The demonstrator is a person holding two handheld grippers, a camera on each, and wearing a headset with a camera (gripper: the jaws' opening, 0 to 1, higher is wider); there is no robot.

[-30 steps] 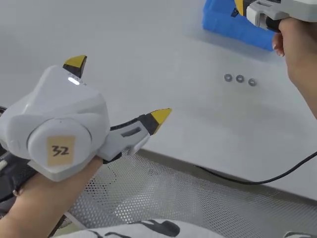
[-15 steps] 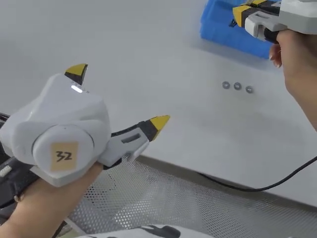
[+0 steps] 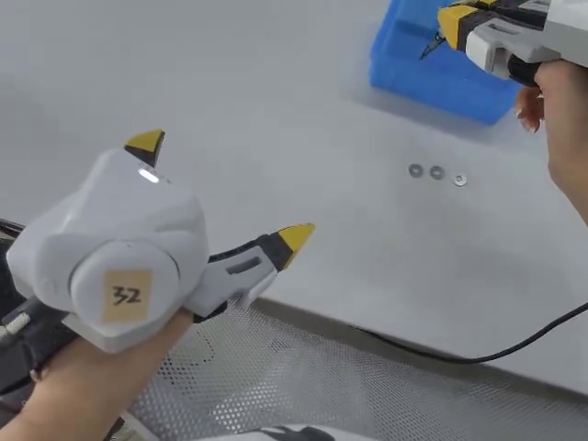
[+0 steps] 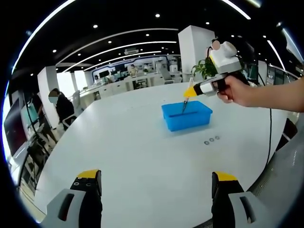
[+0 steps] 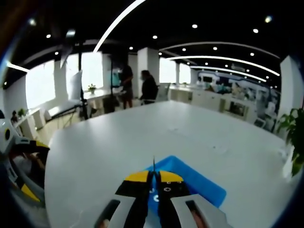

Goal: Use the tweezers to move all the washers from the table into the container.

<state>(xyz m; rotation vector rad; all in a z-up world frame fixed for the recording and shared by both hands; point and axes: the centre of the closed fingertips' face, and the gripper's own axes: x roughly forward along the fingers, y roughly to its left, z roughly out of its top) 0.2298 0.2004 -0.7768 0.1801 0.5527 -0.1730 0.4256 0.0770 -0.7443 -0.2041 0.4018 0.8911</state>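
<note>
1. blue container [image 3: 432,78] stands on the far part of the white table [image 3: 276,92]; in the left gripper view the container [image 4: 186,115] is a low open box.
2. three washers [image 3: 436,173] lie in a short row on the table, near the container on its closer side but not touching it; in the left gripper view the washers [image 4: 211,139] look like tiny rings beside the right corner of the box.
3. the right gripper [image 3: 457,20], held by a hand [image 3: 562,110], hangs over the container; its yellow-tipped jaws are almost together and they pinch the tweezers [image 3: 430,46] between them.
4. the tweezers are thin and dark and their point goes down toward the inside of the container; in the right gripper view the tweezers [image 5: 153,165] stick out between the two jaw tips, above the blue box; the point is too small, so i cannot tell how far it is open, nor if a washer sits in it.
5. the left gripper [image 3: 221,189] is over the near edge of the table, well apart from the washers; its jaws are spread wide with nothing between them; a label "32" is on its back.
6. a black cable [image 3: 459,354] runs along the near edge of the table; below this edge there is a perforated metal panel [image 3: 322,381].
</note>
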